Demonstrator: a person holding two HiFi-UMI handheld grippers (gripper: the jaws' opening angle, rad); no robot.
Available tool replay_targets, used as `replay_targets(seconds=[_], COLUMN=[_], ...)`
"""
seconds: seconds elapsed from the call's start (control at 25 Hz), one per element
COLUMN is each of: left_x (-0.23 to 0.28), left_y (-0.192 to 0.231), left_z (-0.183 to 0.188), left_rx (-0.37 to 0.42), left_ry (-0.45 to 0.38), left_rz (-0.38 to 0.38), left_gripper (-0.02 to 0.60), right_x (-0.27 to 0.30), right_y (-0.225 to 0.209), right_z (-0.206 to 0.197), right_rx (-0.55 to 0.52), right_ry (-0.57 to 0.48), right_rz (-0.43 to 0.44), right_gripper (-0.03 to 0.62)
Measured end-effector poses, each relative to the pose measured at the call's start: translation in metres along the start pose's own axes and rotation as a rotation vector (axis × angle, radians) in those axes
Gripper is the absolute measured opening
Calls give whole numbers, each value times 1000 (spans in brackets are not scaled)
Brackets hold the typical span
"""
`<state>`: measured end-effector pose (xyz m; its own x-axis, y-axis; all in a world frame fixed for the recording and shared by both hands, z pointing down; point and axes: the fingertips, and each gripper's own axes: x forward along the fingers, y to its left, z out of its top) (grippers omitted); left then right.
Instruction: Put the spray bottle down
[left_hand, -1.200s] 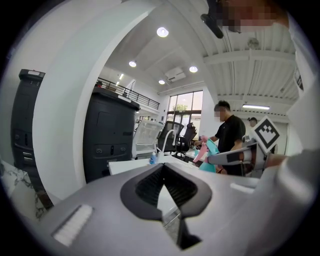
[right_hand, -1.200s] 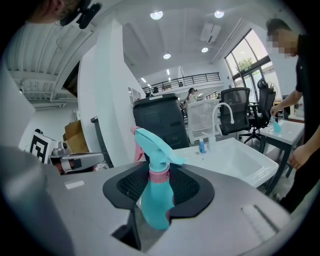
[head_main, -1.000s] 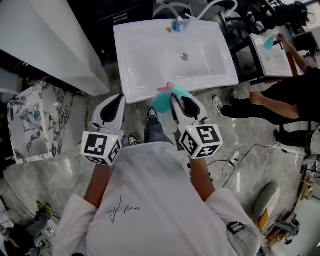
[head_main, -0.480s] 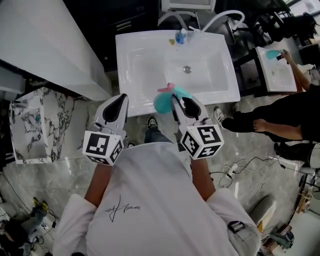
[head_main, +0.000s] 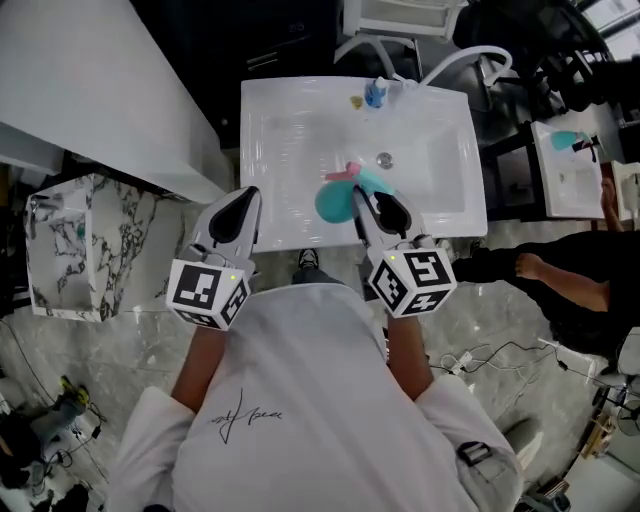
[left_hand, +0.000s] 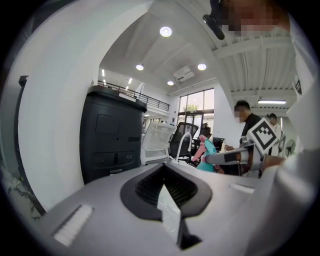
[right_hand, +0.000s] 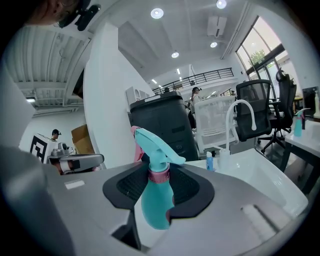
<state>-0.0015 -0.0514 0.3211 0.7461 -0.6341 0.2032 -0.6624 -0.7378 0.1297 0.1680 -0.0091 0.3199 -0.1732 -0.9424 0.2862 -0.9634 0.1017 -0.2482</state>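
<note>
right gripper (head_main: 366, 203): holds spray bottle (head_main: 333, 201) (by sink (head_main: 262, 150)) | left gripper (head_main: 243, 202): closed

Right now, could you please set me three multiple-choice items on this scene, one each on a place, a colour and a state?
1. Where does the small blue bottle stand?
A. On the sink's back rim, by the faucet.
B. In the middle of the sink's bowl.
C. On the sink's front rim.

2. What colour is the spray bottle's trigger?
A. Yellow.
B. Pink.
C. Black.

3. What is the right gripper doing?
A. Hanging open and empty.
B. Gripping the spray bottle.
C. Lying in the sink.

Answers: 1 A, it stands at the back beside the faucet; 2 B, the trigger is pink against the teal body; 3 B, its jaws close on the bottle.
</note>
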Motion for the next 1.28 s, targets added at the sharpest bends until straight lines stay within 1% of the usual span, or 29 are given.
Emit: replay_targets(seconds=[0.16,0.4,0.6,0.72,0.92,1.28], left_x=[12,23,20,20,23,42], left_y=[-1,-10,-11,-6,-4,4], left_z=[-1,-11,-20,-20,-25,-27], left_rx=[-6,-25,-32,-40,-55,-66], left_ry=[1,13,34,30,28,34], left_rz=[42,100,135,156,163,134], left_gripper=[48,48,48,48,48,48], right_x=[11,24,34,39,42,56], right_y=[-16,-31,-39,-39,-44,-50], right_z=[4,7,0,1,1,9], right_rx=[-1,-23,-24,-33,-53,-65], right_ry=[5,22,44,48,61,64], right_rz=[32,102,122,132,131,115], right_gripper=[126,126,126,126,126,126])
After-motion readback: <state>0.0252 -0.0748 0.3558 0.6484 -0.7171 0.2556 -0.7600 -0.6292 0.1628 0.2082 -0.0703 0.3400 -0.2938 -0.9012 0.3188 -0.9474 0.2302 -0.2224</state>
